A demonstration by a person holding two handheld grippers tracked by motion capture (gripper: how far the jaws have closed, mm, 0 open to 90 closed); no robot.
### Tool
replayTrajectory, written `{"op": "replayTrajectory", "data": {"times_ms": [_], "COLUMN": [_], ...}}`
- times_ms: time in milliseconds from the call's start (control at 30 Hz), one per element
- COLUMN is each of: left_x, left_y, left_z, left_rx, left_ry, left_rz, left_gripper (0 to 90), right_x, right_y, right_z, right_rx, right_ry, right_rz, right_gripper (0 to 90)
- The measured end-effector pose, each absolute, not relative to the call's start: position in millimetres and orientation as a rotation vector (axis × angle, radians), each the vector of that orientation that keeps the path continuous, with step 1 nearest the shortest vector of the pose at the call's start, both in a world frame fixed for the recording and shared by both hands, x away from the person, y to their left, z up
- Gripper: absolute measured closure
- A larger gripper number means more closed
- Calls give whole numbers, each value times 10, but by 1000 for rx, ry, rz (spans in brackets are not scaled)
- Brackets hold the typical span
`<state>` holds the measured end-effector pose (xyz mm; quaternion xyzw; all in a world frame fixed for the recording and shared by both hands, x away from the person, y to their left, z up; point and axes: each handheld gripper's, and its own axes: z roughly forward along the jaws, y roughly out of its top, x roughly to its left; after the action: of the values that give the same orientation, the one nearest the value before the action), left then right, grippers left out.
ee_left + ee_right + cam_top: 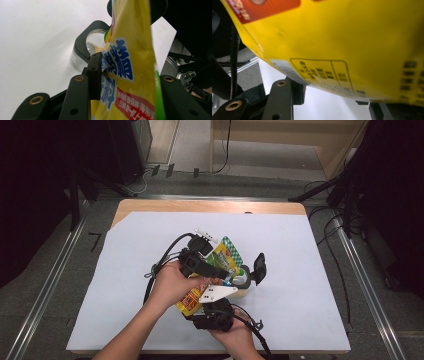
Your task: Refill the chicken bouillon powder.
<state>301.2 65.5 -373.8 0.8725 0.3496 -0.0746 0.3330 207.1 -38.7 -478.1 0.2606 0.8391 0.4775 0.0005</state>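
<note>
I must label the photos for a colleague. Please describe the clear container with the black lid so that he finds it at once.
On the white sheet that covers the wooden table, look just right of the two hands at the centre. There, under the tilted yellow and green seasoning pouch, stands the clear plastic container. Its black flip lid stands open, unlike the flat, colourful pouch.

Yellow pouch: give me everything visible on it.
The yellow pouch is a glossy, flexible plastic packet with blue characters, a red band of white text, a green edge, and a printed table on its back. It is held off the table, tilted over a clear container with a black rim. The left gripper clamps it; the right gripper meets its lower edge.
</note>
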Motion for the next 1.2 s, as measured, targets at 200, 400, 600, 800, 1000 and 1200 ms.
{"op": "replayTrajectory", "data": {"times_ms": [200, 400, 600, 800, 1000, 1200], "left_x": [3012, 3038, 3113, 3155, 3121, 3125], "left_y": [609, 599, 572, 560, 524, 563], "left_z": [-3747, -3750, -3733, -3692, -3672, -3685], "left_rx": [2303, 2303, 2305, 2329, 2335, 2315], "left_ry": [928, 944, 967, 1020, 1038, 1033], "left_rz": [-189, -201, -246, -262, -225, -261], "left_gripper": [637, 631, 635, 630, 628, 626], "right_x": [2045, 2038, 2068, 2103, 2094, 2077], "right_y": [-357, -334, -376, -381, -346, -374], "right_z": [-4775, -4762, -4724, -4681, -4660, -4661], "right_rx": [814, 813, 824, 838, 853, 843], "right_ry": [2617, 2595, 2591, 2616, 2598, 2580], "right_rz": [1478, 1448, 1478, 1541, 1527, 1539], "right_gripper": [524, 539, 588, 579, 562, 603]}}
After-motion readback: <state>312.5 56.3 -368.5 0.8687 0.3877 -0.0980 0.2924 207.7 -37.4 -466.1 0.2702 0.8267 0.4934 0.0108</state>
